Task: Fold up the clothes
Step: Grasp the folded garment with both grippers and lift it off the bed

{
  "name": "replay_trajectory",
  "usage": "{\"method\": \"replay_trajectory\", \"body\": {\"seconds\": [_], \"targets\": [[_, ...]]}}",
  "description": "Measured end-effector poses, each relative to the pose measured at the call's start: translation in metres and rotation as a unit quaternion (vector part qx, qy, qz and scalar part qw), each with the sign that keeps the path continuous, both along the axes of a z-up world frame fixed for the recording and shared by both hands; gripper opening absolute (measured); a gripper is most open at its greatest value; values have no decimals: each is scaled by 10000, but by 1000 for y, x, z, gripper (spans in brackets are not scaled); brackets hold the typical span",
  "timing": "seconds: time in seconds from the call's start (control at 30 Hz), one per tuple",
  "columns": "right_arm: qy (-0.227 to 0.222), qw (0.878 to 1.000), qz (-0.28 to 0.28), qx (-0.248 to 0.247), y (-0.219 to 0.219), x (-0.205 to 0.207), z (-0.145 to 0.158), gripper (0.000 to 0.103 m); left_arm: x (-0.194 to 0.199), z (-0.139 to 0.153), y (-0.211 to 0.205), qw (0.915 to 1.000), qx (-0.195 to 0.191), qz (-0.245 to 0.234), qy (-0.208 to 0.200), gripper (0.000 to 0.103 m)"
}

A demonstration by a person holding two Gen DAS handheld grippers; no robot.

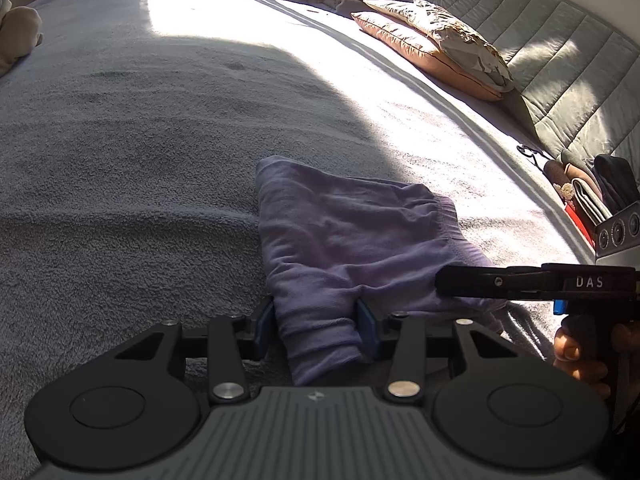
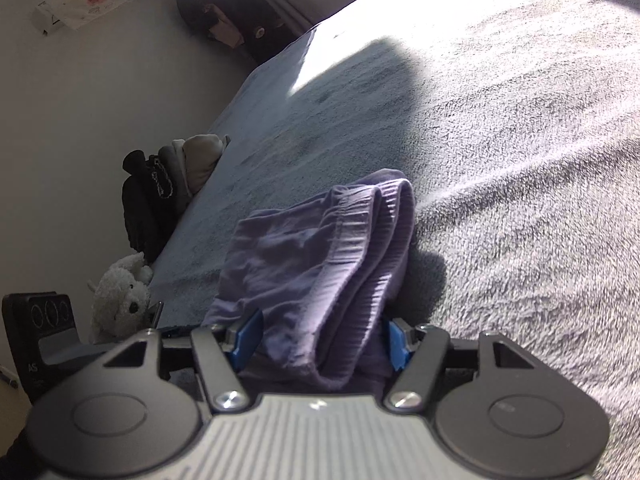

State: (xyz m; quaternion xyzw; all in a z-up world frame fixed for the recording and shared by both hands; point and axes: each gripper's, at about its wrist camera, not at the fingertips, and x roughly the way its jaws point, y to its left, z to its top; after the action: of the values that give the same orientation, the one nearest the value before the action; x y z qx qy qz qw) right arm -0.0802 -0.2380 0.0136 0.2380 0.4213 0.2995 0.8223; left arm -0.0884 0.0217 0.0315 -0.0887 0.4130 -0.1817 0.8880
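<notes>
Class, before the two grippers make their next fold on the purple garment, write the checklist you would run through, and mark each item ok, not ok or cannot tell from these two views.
1. Purple garment lies on the grey blanket, partly folded: ok.
2. Cloth sits between the left gripper pads: ok.
3. Left pads actually clamp the cloth: cannot tell.
4. Waistband end sits between the right gripper pads: ok; whether they pinch it: cannot tell.
5. Blanket beyond the garment is bare enough to fold onto: ok.
6. Pillows lie well away from the garment: ok.
</notes>
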Motion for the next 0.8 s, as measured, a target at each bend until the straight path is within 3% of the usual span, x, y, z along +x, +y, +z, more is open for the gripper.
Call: {"method": "replay_trajectory", "body": {"seconds": [0.27, 0.47, 0.8], "targets": [[108, 9997, -223, 11, -5, 5, -6, 31, 0, -1, 3, 10000, -66, -33, -6, 46], [21, 9995, -285, -147, 5, 1, 0, 23, 1, -1, 10, 9996, -270, -13, 49, 44], [-289, 9986, -428, -74, 2, -3, 24, 21, 7, 3, 22, 9965, -806, -20, 220, 42]]}}
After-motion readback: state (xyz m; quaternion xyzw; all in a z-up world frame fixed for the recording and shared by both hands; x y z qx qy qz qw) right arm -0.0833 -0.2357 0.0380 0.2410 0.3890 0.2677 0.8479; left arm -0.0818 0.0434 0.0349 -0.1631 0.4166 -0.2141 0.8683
